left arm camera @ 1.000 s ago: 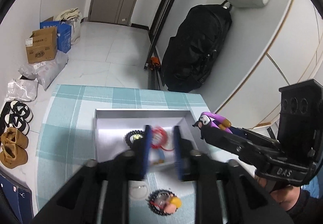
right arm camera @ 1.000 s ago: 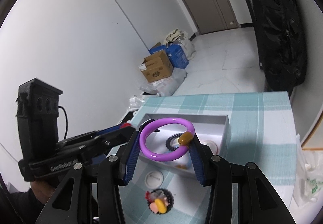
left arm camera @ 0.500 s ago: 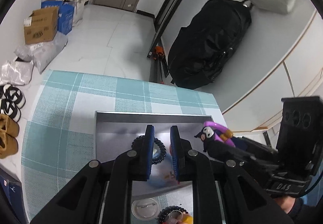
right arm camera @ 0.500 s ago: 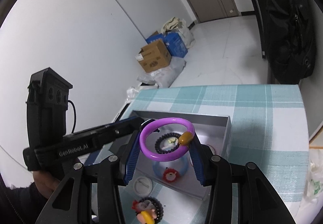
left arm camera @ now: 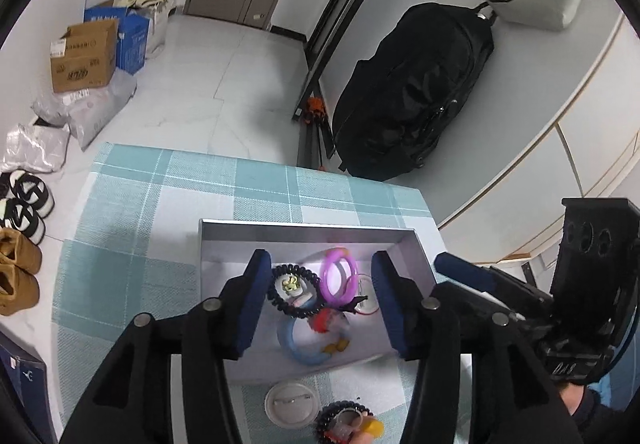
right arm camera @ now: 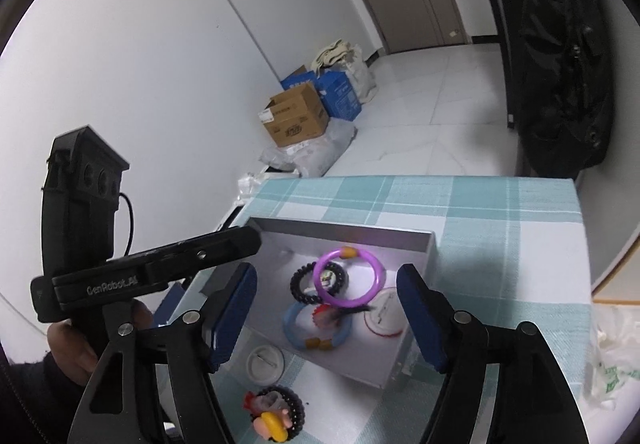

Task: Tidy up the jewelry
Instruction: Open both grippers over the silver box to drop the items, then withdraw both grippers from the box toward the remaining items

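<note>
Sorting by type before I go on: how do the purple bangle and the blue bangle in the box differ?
The purple bangle lies on top, overlapping the black coil hair tie; the blue bangle lies nearer the front wall of the silver box. Purple shows one amber bead at its rim, blue shows two. Both are translucent rings inside the box.

Both wrist views look steeply down, sharing the tray (left arm camera: 224,228).

bangle (right arm camera: 347,276) in tray (right arm camera: 416,320), on coil hair tie (right arm camera: 308,282) | badge (right arm camera: 264,363) before tray, on table (right arm camera: 500,244)
</note>
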Motion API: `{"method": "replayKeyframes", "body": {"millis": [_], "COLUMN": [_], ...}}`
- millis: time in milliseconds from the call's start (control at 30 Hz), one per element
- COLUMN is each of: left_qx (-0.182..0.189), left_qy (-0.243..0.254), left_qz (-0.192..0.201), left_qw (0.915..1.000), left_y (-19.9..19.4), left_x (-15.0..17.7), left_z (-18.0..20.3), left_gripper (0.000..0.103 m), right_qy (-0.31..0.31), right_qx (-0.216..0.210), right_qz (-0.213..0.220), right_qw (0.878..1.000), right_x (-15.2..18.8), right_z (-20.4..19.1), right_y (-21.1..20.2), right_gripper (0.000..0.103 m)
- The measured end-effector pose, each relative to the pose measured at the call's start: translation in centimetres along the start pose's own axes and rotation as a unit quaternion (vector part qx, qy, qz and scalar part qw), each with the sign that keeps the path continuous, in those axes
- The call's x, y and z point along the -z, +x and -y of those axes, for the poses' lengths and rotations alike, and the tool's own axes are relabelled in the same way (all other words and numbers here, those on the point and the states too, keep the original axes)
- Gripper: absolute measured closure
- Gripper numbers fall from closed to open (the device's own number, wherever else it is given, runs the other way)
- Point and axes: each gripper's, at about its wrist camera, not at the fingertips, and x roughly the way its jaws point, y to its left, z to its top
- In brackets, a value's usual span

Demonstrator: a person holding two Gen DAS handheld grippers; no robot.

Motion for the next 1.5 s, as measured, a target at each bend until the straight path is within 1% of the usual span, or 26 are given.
{"method": "replayKeyframes", "body": {"millis": [67, 167, 300, 400, 500, 567, 600, 667, 767, 967, 1067, 1233, 1300, 1433, 1467, 1500], "left_qx": [-0.007, -0.019, -0.041, -0.045, -0.047, -0.048, -0.049, -0.050, -0.055, -0.066, -0.080, -0.111, -0.124, -0.139, -0.143, -0.144], "left_qy": [0.006, 0.010, 0.013, 0.008, 0.010, 0.015, 0.019, 0.023, 0.025, -0.001, -0.004, 0.002, 0.002, -0.004, -0.006, -0.007], "left_qz": [0.000, -0.003, -0.004, -0.001, 0.002, 0.000, -0.002, -0.002, -0.006, -0.023, -0.023, -0.017, -0.016, -0.013, -0.013, -0.014], "left_qw": [1.0000, 0.9998, 0.9991, 0.9989, 0.9988, 0.9987, 0.9986, 0.9985, 0.9982, 0.9975, 0.9965, 0.9936, 0.9921, 0.9903, 0.9897, 0.9895], "left_y": [-0.3, -0.8, -1.5, -2.2, -2.8, -2.9, -3.0, -3.1, -3.3, -4.0, -4.2, -4.5, -4.5, -4.9, -4.9, -5.0], "left_x": [0.4, 1.0, 2.1, 2.7, 3.4, 3.8, 4.0, 4.4, 5.4, 8.0, 8.5, 9.3, 9.4, 9.8, 9.9, 10.1], "left_z": [0.2, 0.5, 0.8, 0.9, 1.2, 1.5, 1.8, 2.1, 2.4, 1.6, 1.6, 1.5, 1.2, 0.2, 0.0, -0.1], "left_gripper": [0.053, 0.052, 0.051, 0.049, 0.044, 0.036, 0.034, 0.033, 0.032, 0.031, 0.031, 0.030, 0.030, 0.030, 0.030, 0.030], "right_qy": [0.003, 0.004, 0.007, 0.007, 0.007, 0.004, 0.001, -0.008, -0.017, -0.017, -0.025, -0.049, -0.063, -0.070, -0.071, -0.075], "right_qx": [0.003, 0.011, 0.015, 0.017, 0.019, 0.019, 0.019, 0.019, 0.026, 0.037, 0.040, 0.033, 0.038, 0.040, 0.041, 0.041], "right_qz": [0.008, 0.018, 0.031, 0.041, 0.046, 0.049, 0.052, 0.053, 0.054, 0.037, 0.026, -0.003, -0.014, -0.032, -0.035, -0.038], "right_qw": [1.000, 1.000, 0.999, 0.999, 0.999, 0.999, 0.998, 0.998, 0.998, 0.998, 0.999, 0.998, 0.997, 0.996, 0.996, 0.996], "right_x": [0.2, 0.6, 1.1, 1.5, 1.9, 2.2, 2.4, 2.8, 3.7, 5.9, 6.8, 8.1, 8.5, 9.1, 9.2, 9.3], "right_z": [0.1, -0.2, -0.6, -1.0, -1.4, -1.6, -1.8, -2.4, -2.7, -3.1, -3.5, -4.6, -5.0, -5.4, -5.5, -5.6], "right_y": [-0.7, -1.7, -2.9, -3.7, -4.2, -4.6, -4.7, -5.2, -5.6, -6.2, -6.2, -4.9, -4.3, -3.1, -2.9, -2.6], "right_gripper": [0.030, 0.029, 0.025, 0.019, 0.017, 0.016, 0.016, 0.015, 0.009, 0.008, 0.008, 0.008, 0.008, 0.009, 0.010, 0.013]}}
